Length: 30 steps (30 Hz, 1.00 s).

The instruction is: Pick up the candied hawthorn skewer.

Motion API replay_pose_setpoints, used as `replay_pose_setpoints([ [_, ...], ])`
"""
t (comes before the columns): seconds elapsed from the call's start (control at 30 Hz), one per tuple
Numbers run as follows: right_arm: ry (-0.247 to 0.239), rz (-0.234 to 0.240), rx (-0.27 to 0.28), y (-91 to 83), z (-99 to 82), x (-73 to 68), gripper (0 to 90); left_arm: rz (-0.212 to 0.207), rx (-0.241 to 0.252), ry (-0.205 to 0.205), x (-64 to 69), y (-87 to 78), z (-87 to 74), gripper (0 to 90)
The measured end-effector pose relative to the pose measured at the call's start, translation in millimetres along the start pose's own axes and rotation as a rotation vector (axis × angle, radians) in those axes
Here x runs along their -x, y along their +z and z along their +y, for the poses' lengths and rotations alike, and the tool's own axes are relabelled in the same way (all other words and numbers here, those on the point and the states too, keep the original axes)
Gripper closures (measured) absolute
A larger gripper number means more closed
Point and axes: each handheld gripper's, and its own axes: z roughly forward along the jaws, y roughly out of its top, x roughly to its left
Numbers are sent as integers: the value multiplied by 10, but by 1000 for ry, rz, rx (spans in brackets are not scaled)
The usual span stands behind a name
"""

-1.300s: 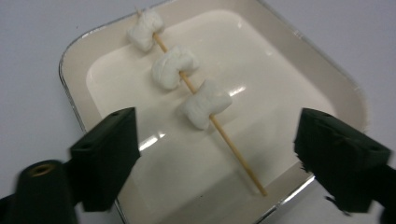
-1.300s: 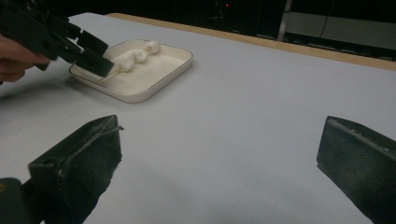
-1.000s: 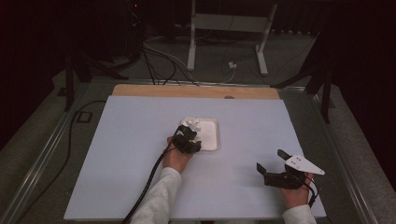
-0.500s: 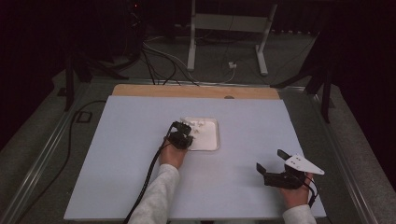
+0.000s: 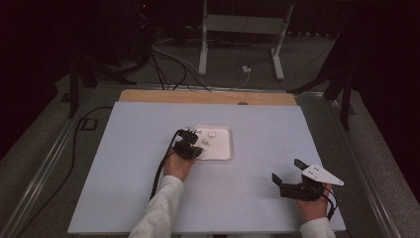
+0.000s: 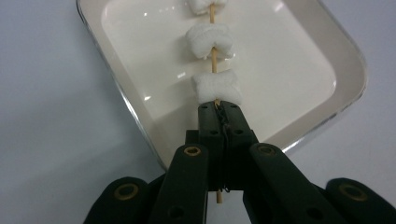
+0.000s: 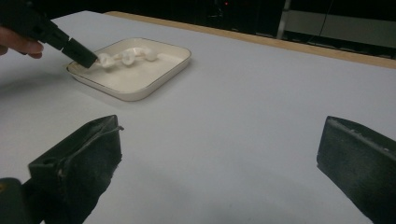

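The skewer (image 6: pixel 214 51) runs off the top edge, its topmost marshmallow (image 6: pixel 201 5) cut off.

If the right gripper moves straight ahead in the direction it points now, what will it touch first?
Probably nothing soon. The right gripper has open jaws and looks across bare white table. The white tray with the marshmallow skewer lies off to its left, apparently outside that line, though depth is hard to judge.

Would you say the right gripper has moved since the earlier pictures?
No. The right gripper sits at the same spot near the table's right edge, jaws open.
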Motion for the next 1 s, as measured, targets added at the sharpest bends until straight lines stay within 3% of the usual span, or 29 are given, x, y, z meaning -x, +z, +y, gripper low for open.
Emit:
replay_pose_setpoints([
  [0.17,-1,0,-2,3,0,-6,0,-14,-26,7,-5,43,-17,886],
  [0.4,6,-2,0,-5,-3,7,0,-18,-8,26,-15,-20,-49,900],
  [0.57,2,2,-4,4,-2,-4,0,-43,66,28,-54,-174,-104,900],
  [0.77,12,20,-6,20,-3,-12,0,-44,153,37,-74,-335,-195,900],
  [1.0,34,34,1,26,-1,-15,0,-39,214,30,-118,-472,-305,900],
])
